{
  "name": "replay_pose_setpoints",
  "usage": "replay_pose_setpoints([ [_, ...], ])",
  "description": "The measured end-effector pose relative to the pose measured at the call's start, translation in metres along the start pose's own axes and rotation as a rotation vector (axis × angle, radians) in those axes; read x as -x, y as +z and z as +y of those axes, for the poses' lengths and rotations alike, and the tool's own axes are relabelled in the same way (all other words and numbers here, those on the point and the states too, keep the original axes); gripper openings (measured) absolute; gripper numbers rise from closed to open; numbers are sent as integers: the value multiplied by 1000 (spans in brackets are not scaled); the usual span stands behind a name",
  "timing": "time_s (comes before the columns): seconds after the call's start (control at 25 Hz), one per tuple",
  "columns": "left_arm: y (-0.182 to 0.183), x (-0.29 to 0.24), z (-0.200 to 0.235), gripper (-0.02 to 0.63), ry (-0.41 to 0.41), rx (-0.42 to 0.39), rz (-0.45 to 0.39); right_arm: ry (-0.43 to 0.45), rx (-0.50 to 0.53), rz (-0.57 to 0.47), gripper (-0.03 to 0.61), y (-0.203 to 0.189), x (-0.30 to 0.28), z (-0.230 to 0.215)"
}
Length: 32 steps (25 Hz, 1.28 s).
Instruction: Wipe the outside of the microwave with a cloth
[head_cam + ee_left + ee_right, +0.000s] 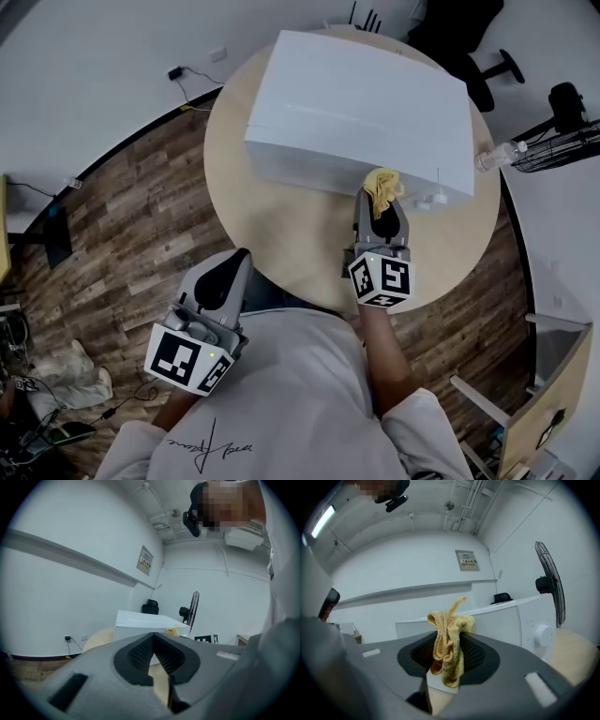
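Right tongs (380,199) clench a yellow cloth (382,182) at the white microwave's (366,108) front face. Left tongs (232,265) are pressed together, empty, well apart from the microwave, beyond the tabletop (281,234) edge.

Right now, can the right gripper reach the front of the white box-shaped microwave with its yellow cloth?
Probably yes: the right gripper, shut on the crumpled yellow cloth, is at the front face of the boxy white microwave, with nothing standing between them.

Front: we find bare desk (281,244) before the microwave (366,112), free to cross.
Right: a bottle (497,156) crowds the microwave's side (little room there).
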<state>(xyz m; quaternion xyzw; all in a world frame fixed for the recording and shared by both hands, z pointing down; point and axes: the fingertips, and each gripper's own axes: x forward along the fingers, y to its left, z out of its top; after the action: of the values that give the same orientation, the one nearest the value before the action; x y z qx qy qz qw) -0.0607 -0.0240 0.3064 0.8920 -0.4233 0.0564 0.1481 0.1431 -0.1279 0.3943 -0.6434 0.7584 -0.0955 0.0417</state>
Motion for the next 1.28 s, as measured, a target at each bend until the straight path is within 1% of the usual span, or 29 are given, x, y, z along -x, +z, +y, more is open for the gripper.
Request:
replay_pose_setpoints([
  [0.24,-2,4,5,-3,17,17,0,54,-1,12,133,-6,-10,24],
  [0.52,-2,7,11,-3,32,15,2,95,-20,17,133,-11,-20,44],
  [0.84,-2,7,14,-3,41,14,10,161,-22,28,133,-17,-31,71],
  [1.28,-3,5,22,-3,68,17,26,276,-24,49,133,-28,-49,115],
])
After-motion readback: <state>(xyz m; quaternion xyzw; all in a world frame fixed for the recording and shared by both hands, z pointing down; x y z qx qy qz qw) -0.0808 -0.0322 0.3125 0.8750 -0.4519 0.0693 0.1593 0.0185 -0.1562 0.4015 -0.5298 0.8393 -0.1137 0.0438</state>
